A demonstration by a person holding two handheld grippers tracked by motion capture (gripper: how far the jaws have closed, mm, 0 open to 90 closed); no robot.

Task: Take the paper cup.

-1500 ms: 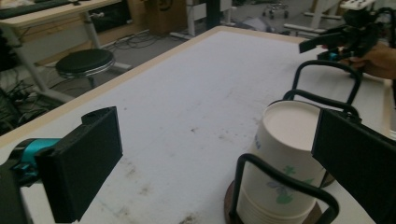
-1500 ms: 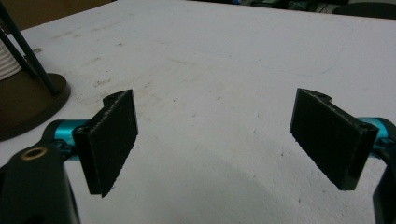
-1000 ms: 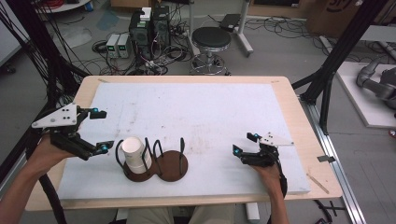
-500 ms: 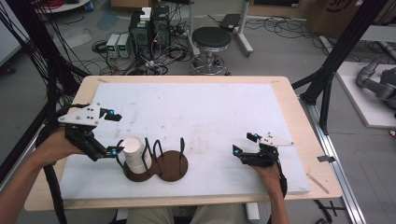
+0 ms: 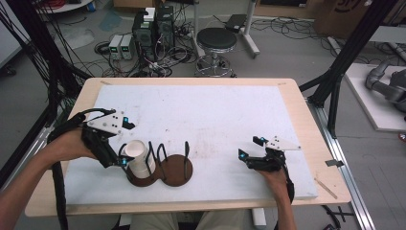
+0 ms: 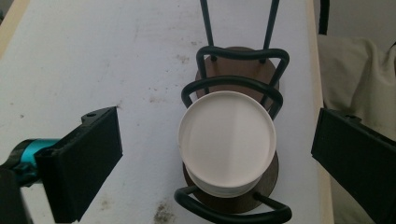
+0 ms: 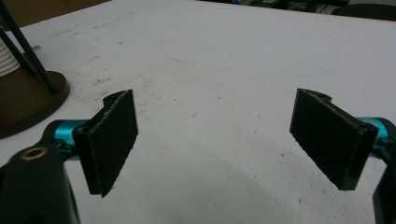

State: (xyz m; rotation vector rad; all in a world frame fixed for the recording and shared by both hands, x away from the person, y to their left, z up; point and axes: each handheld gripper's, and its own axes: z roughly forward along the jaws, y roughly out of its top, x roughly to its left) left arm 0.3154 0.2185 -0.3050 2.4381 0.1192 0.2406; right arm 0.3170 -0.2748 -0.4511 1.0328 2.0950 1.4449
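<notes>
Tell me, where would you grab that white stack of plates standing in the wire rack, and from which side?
Probably by the round rim of the plates, one jaw on each side, coming down from above. The rack has wire loops in front of and behind the stack, so only the edges are free. The left tool is open and already straddles them, touching nothing.

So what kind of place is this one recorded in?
Most likely a robotics lab or data-collection workspace: black rig struts frame the table, power supplies and tangled cables sit on the floor, and a grey robot arm lies nearby.
</notes>
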